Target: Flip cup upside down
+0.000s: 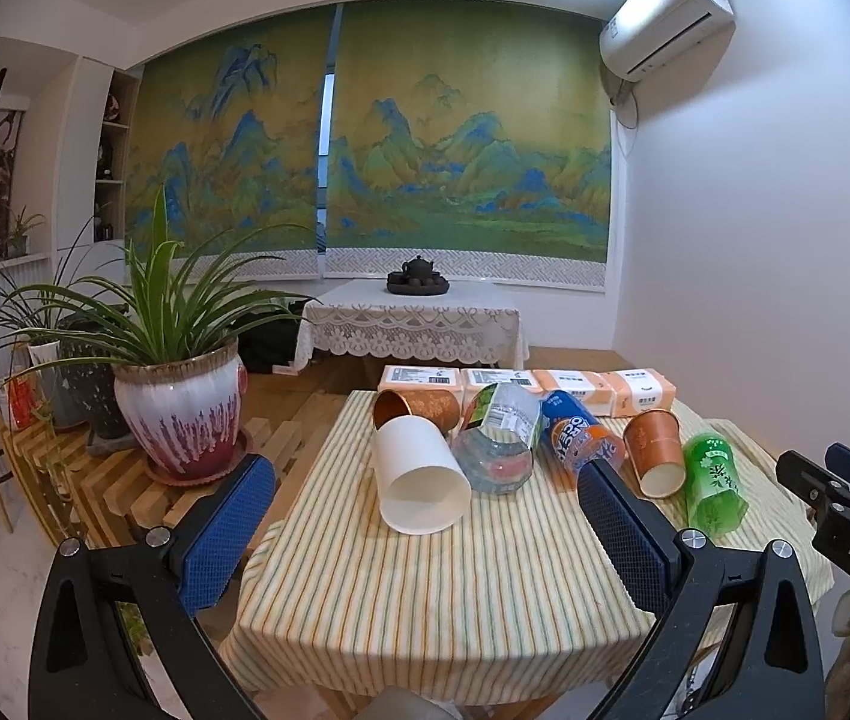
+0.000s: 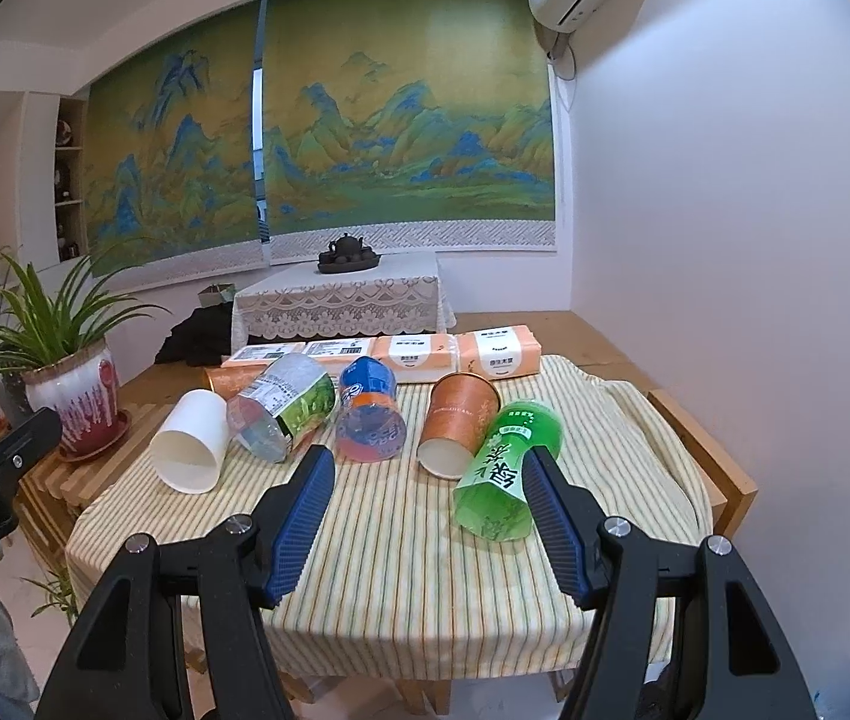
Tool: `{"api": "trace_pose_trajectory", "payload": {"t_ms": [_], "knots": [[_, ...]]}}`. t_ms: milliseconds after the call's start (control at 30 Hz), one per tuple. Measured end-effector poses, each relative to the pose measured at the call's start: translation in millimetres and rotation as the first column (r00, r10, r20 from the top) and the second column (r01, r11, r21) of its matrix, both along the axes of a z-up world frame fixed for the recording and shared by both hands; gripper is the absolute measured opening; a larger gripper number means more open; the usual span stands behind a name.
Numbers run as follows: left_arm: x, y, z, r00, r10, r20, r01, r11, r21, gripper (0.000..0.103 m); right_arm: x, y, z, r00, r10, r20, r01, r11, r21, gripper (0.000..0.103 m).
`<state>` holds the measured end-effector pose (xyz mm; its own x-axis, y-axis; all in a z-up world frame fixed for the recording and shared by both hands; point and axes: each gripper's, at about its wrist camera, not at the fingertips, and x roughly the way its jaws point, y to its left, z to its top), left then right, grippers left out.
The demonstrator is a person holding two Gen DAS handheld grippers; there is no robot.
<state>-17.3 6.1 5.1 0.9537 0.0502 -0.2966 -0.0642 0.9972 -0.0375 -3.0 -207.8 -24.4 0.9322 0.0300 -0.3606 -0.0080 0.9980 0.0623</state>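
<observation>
Several cups lie on their sides on a striped tablecloth (image 1: pixel 425 588): a white paper cup (image 1: pixel 419 480) (image 2: pixel 192 441), a clear cup with a green label (image 1: pixel 497 441) (image 2: pixel 284 414), a blue-orange cup (image 1: pixel 578 435) (image 2: pixel 368 417), an orange paper cup (image 1: pixel 656 450) (image 2: pixel 458 423), a green cup (image 1: pixel 713 483) (image 2: pixel 506 474) and a copper-coloured cup (image 1: pixel 419 408) behind. My left gripper (image 1: pixel 425 480) is open and empty, in front of the white cup. My right gripper (image 2: pixel 428 465) is open and empty, near the green cup.
Tissue packs (image 1: pixel 527 387) (image 2: pixel 401 354) line the table's far edge. A potted plant (image 1: pixel 179 414) (image 2: pixel 74 402) stands on a slatted bench at the left. A lace-covered table with a tea set (image 1: pixel 416 315) is behind. The wall is at the right.
</observation>
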Motion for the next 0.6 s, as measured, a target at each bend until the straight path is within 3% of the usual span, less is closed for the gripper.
{"api": "trace_pose_trajectory", "payload": {"t_ms": [600], "knots": [[6.3,-3.6,-1.4,1.000,-0.016,-0.016,0.016,1.000,-0.001,0.102,1.9,0.5,-1.4,1.000,-0.004,-0.006,0.004,1.000,-0.005,0.062]]}}
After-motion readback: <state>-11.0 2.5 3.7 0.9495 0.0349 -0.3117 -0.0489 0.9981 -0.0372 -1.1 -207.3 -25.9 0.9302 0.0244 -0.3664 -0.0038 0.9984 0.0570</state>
